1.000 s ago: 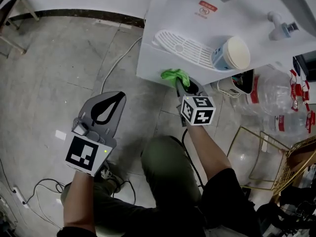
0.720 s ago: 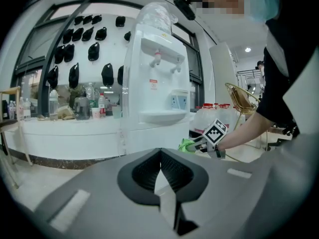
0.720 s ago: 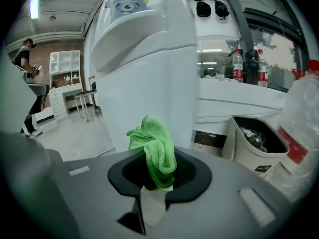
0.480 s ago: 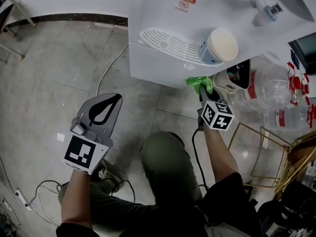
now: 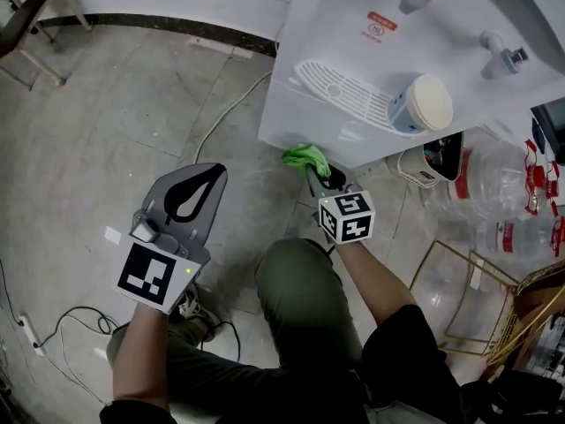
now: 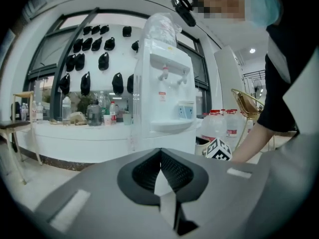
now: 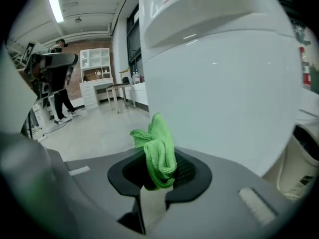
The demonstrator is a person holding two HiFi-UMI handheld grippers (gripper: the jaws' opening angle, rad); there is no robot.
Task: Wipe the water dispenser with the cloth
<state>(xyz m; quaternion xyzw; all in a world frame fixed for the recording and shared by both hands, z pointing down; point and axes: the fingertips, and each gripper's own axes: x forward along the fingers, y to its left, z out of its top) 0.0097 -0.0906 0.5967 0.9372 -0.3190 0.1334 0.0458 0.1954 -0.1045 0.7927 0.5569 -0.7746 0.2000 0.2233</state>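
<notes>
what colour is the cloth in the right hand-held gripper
Bright green. The cloth shows best in the right gripper view, pinched between the jaws.

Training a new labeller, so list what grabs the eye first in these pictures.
The bright green cloth stands out first, pinched in the right gripper at the lower front of the white water dispenser. Next comes the cup standing on the dispenser's drip tray. The left gripper hangs shut and empty over the floor, away from the dispenser.
</notes>
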